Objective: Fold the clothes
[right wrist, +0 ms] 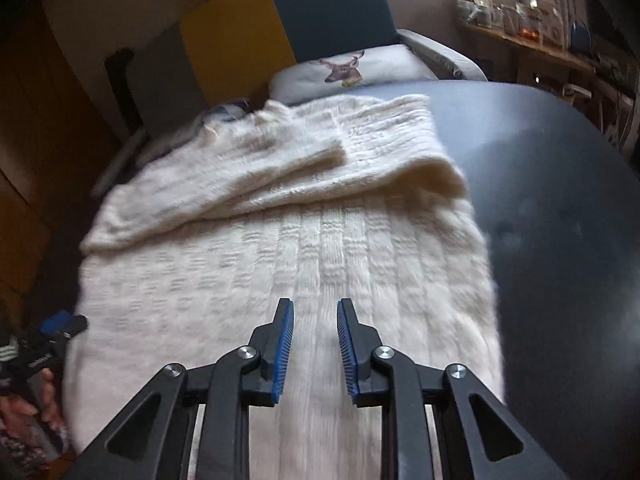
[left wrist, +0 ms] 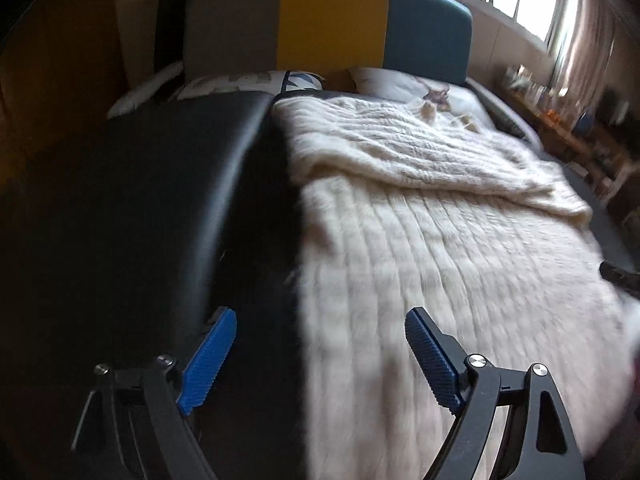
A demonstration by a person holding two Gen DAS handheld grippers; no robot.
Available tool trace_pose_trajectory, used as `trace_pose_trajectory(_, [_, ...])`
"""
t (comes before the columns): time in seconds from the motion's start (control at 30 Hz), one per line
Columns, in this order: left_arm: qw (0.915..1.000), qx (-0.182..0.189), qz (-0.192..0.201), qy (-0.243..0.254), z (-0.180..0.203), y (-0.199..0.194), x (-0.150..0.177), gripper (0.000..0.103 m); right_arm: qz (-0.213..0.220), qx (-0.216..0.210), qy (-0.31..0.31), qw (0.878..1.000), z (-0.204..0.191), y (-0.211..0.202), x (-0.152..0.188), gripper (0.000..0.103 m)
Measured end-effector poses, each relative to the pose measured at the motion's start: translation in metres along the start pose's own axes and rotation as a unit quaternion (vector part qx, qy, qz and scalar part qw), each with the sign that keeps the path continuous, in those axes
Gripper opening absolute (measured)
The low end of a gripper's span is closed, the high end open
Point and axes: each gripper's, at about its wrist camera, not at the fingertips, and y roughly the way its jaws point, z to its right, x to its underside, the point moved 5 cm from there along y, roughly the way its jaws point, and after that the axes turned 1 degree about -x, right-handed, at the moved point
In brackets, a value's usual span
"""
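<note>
One cream cable-knit sweater point(right wrist: 288, 248) flat on dark padded table point(right wrist: 560, 200), long axis running away from fingers, sleeves folded across far half. Right gripper point(right wrist: 315, 352) over near hem, centred, narrowly parted, empty. Left gripper point(left wrist: 320, 360) straddles left edge, spread wide, empty.

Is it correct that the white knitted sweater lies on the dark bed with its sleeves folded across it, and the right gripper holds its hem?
Not quite. The sweater lies on the bed with its sleeves folded across, but the right gripper holds nothing: in the right wrist view its jaws stand apart above the knit, with no cloth between them.
</note>
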Motion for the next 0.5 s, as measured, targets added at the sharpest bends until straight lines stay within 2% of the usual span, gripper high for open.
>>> trace_pose_trajectory(0.13, [0.9979,0.053,-0.011,-0.036,-0.024,-0.025,0.033,0.088,-0.003,-0.034,0.042,0.999,0.024,-0.038,0.024,0.029])
trace_pose_trajectory(0.3, [0.9923,0.098,-0.026,-0.071,-0.031,-0.041,0.067,0.089,-0.022,-0.018,0.089,0.996,0.066,-0.064,0.062,0.030])
trace_pose_trajectory(0.43, [0.9880,0.138,-0.025,-0.065,-0.014,-0.047,0.081,0.093,-0.033,-0.028,0.115,0.992,0.085,-0.073,0.088,0.030])
trace_pose_trajectory(0.5, [0.9893,0.138,-0.022,-0.042,-0.006,-0.050,0.087,0.093,-0.040,-0.031,0.120,0.991,0.088,-0.075,0.099,0.030])
